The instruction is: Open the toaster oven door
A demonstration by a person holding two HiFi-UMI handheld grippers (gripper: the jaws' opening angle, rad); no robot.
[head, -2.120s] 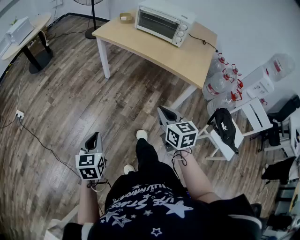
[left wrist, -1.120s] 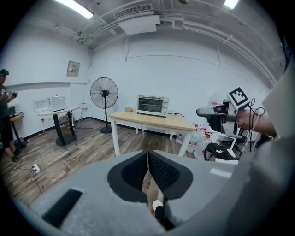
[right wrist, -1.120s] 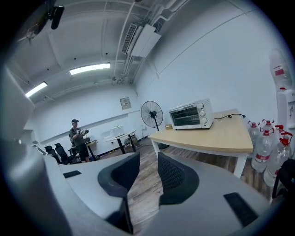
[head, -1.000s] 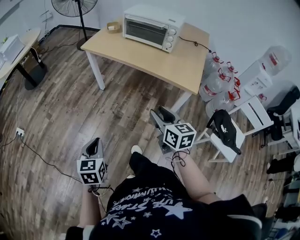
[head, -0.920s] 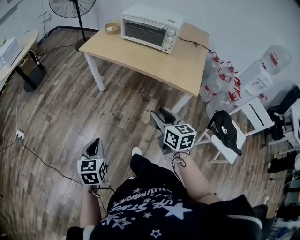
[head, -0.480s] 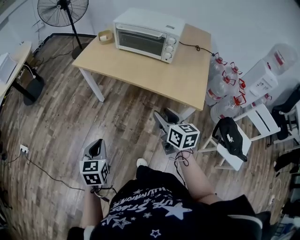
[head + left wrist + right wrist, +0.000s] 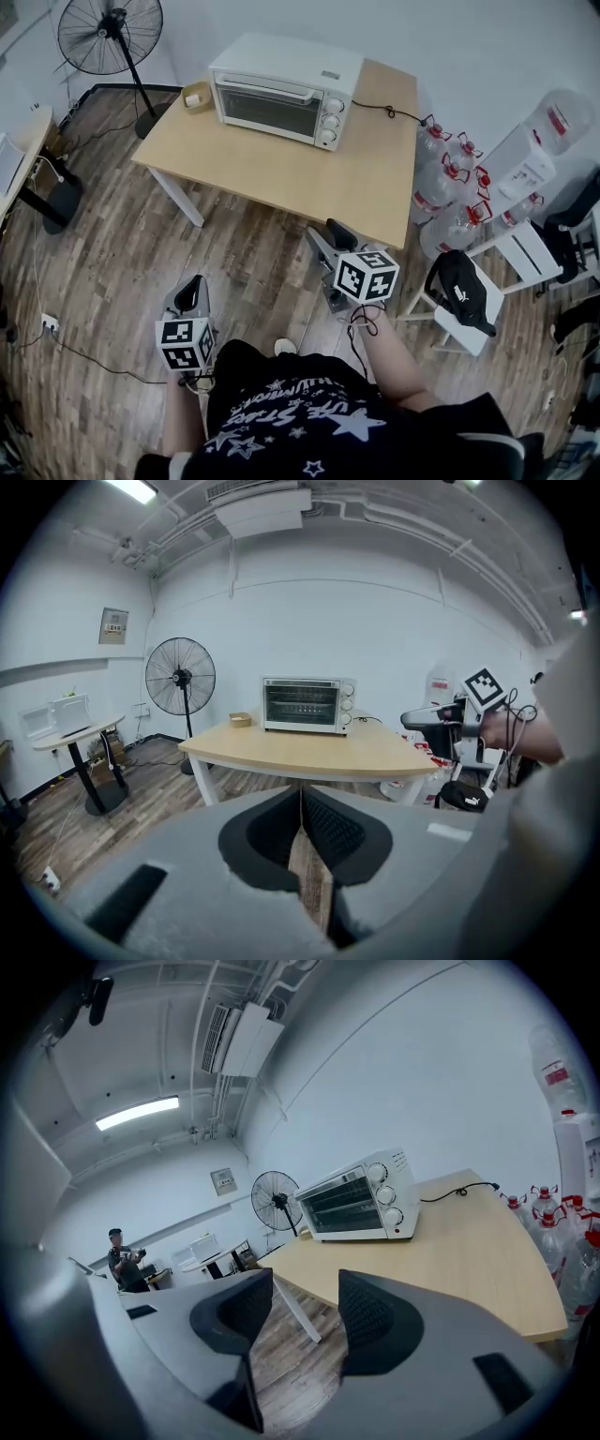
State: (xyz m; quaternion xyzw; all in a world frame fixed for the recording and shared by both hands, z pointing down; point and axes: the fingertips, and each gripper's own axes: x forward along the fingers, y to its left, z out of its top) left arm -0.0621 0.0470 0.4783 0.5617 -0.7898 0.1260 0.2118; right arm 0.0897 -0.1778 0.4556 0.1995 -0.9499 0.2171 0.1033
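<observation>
The white toaster oven (image 7: 281, 89) stands at the back of a wooden table (image 7: 309, 178) with its glass door closed; its knobs are on the right side of its front. It also shows in the left gripper view as the oven (image 7: 306, 705) and in the right gripper view as the oven (image 7: 361, 1202). My left gripper (image 7: 190, 292) hangs low over the floor, well short of the table, its jaws closed together with nothing between them (image 7: 301, 799). My right gripper (image 7: 333, 234) is near the table's front edge, jaws apart and empty (image 7: 305, 1302).
A standing fan (image 7: 108, 28) is behind the table's left end. A small box (image 7: 195, 97) sits beside the oven. Several water bottles (image 7: 445, 178) and a white chair with a black bag (image 7: 464, 291) stand to the right. A person (image 7: 122, 1260) stands far off.
The table and oven have come nearer and lower in the head view. Both grippers keep about the same place in front of the body.
</observation>
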